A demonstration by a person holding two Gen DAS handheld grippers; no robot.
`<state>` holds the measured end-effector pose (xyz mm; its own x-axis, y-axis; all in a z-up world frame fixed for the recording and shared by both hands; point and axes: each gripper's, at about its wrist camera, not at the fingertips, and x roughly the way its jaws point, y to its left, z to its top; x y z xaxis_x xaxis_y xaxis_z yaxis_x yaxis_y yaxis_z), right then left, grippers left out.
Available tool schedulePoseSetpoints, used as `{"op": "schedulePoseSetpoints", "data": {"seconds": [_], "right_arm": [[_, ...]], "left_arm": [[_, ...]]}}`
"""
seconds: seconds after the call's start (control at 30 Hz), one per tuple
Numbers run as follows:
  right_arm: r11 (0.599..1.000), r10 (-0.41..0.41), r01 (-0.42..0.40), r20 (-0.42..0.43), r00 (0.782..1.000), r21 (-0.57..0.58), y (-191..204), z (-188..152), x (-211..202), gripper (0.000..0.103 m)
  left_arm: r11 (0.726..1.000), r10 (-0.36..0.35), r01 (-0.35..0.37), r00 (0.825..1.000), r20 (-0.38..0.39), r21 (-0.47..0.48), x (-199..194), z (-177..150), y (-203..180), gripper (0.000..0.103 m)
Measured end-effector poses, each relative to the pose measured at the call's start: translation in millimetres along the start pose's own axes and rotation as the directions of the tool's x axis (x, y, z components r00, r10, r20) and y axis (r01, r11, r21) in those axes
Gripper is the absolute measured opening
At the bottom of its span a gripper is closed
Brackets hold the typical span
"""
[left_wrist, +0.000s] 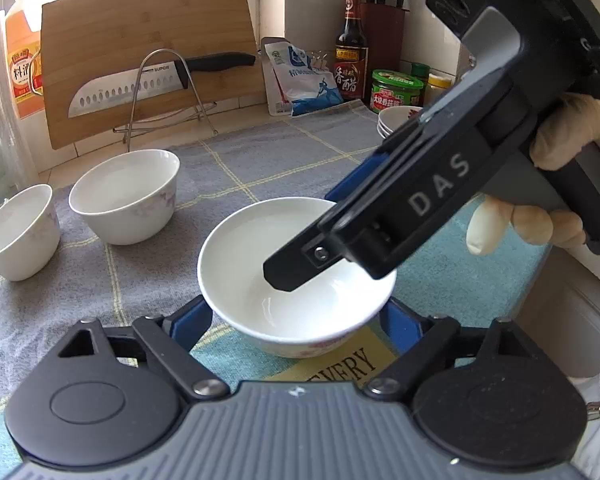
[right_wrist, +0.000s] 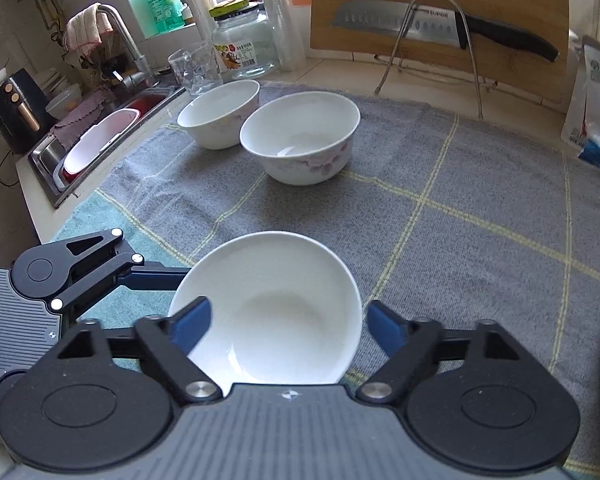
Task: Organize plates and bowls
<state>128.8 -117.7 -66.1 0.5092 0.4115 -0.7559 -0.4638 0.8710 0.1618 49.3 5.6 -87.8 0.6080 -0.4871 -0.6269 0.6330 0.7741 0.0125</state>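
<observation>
The step in hand looks like the setting-down of a small white bowl (right_wrist: 268,312) on the grey checked cloth (right_wrist: 460,208) covering the tabletop, at the near edge, well apart from the two flowered bowls (right_wrist: 300,136) sitting side by side farther back.

The right hand-held gripper (right_wrist: 288,324) is standing wide open over the bowl: its left blue finger (right_wrist: 192,322) is lying just inside the rim, the right one is clear of the outer wall, and nothing is being held.

The left hand-held gripper (left_wrist: 296,320) is flanking the same bowl (left_wrist: 296,276) with its jaws fairly wide. Its blue fingers (left_wrist: 192,320) are sitting close beside the bowl's walls, but whether the pads are pressing is hard to judge, because the bowl is hiding their tips.

A stack of small bowls (left_wrist: 396,120) is waiting at the back right by the jars. The next move probably calls for withdrawing the right hand-held gripper upward without catching the rim, then choosing where this bowl belongs, likely among the similar ones.
</observation>
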Motion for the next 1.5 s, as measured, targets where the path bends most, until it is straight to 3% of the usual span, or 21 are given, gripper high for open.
{"op": "schedulePoseSetpoints", "data": {"seconds": [0.43,0.73,0.93,1.07,1.5], "right_arm": [[0.989,-0.067,0.072,0.048,0.997,-0.129,12.0,28.6,-13.3,0.103],[0.973,-0.102,0.119,0.096,0.99,-0.195,5.7,67.3,-12.6,0.103],[0.97,-0.116,0.137,0.113,0.987,-0.201,-3.6,92.0,6.4,0.103],[0.962,-0.121,0.144,0.11,0.986,-0.232,-5.2,106.6,22.3,0.103],[0.97,0.005,-0.006,-0.003,1.0,-0.245,-12.3,132.4,75.7,0.101]], "left_arm": [[1.0,-0.015,0.015,1.0,0.027,0.009,-37.0,1.7,12.8,0.095],[0.984,0.173,-0.169,0.981,0.086,-0.057,-41.2,19.7,66.2,0.097],[0.969,0.237,-0.23,0.969,0.076,-0.089,-12.8,23.9,93.0,0.097],[0.966,0.238,-0.228,0.968,0.082,-0.122,2.2,26.9,102.3,0.097],[0.97,0.213,-0.203,0.975,0.069,-0.131,36.2,31.6,109.6,0.096]]}}
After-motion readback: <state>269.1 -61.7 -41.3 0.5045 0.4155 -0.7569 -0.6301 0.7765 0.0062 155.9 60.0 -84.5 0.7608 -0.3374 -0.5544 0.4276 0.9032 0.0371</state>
